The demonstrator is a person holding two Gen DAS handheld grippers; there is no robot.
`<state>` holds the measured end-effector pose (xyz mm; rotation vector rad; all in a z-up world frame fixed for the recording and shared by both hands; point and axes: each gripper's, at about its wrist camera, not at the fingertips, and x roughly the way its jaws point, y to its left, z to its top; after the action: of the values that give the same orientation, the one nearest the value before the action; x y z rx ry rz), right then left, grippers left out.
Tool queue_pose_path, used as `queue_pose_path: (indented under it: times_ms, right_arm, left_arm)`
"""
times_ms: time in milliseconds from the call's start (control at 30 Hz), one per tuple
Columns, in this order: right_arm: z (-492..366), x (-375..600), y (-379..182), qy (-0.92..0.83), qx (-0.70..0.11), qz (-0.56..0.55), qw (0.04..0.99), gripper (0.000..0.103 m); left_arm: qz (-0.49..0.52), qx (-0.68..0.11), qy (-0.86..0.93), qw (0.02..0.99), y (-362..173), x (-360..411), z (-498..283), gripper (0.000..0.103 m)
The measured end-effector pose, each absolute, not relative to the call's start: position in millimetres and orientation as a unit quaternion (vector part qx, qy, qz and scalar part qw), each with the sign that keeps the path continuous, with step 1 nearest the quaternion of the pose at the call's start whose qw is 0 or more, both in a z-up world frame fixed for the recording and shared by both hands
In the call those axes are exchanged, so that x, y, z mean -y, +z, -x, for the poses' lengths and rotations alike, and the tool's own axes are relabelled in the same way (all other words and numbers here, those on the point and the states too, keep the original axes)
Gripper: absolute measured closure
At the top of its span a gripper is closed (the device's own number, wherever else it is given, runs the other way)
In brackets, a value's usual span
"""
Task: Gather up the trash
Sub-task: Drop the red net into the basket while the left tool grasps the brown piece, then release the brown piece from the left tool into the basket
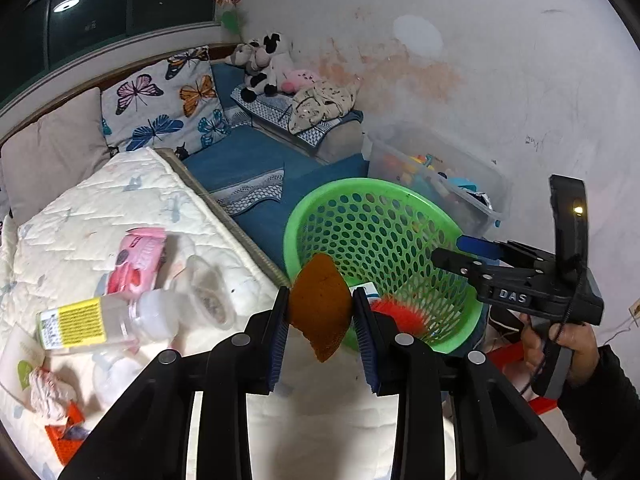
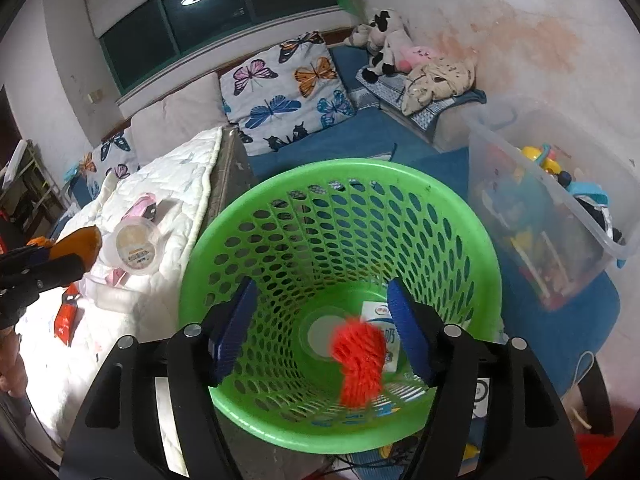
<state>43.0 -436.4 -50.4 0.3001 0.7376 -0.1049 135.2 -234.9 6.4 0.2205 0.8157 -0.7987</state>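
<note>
carrying step: left gripper (image 1: 320, 312) clamped on brown peel (image 1: 319, 306), right gripper (image 2: 320, 324) apart, empty, over green basket (image 2: 460, 216) mid-frame; next, release above it.

Black tongs (image 1: 320, 312), blue ribbed pads (image 2: 234, 330), silver screws

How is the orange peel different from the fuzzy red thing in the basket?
The orange peel is pinched between the left gripper's blue pads, outside the green basket; the fuzzy red thing is inside the basket, free of any gripper. The peel is dull brownish orange and looks smooth; the fuzzy thing is bright red and bristly. The peel is a pointed, curved piece; the red thing is a rounded clump.
</note>
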Motion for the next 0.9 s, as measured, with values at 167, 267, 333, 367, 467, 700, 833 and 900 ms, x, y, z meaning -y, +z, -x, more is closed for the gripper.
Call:
queue_pose_path:
  times_ms: [167,267,333,367,467,700,833,900]
  right_arm:
    - [-32.3,444.1,-48.4,-0.063,-0.353,-0.142,0.923,0.032]
    - [-23.6,448.6,-46.9,-0.067,-0.349,-0.145,0.924,0.03]
    - [-18.1,450.2,-46.5,-0.069,-0.347,-0.146,0.924,0.03]
    - [-15.9,450.1,-46.4,-0.07,-0.347,-0.145,0.924,0.03]
    - [-8.4,450.3,-46.1,-0.074,-0.344,-0.143,0.925,0.03]
    - [-0.5,449.1,-48.0,-0.07,-0.343,-0.154,0.924,0.03]
    - [1.9,446.1,-49.2,-0.067,-0.343,-0.156,0.924,0.03]
    - [3.2,442.9,-48.4,-0.064,-0.343,-0.157,0.924,0.03]
  left_arm:
    - [-0.11,-0.398,-0.378,0.828,-2.4,255.6,-144.4,0.072]
    - [-0.112,-0.409,-0.381,0.822,-11.7,268.8,-148.0,0.072]
    - [-0.117,-0.416,-0.383,0.816,-18.8,279.6,-148.7,0.072]
    - [-0.12,-0.42,-0.384,0.814,-22.6,286.0,-148.9,0.072]
    - [-0.127,-0.428,-0.386,0.807,-30.4,297.8,-148.3,0.072]
    - [-0.136,-0.439,-0.382,0.801,-44.4,314.7,-148.0,0.058]
    - [-0.135,-0.432,-0.382,0.806,-42.2,310.8,-146.8,0.049]
    - [-0.131,-0.432,-0.381,0.807,-40.3,306.8,-146.3,0.048]
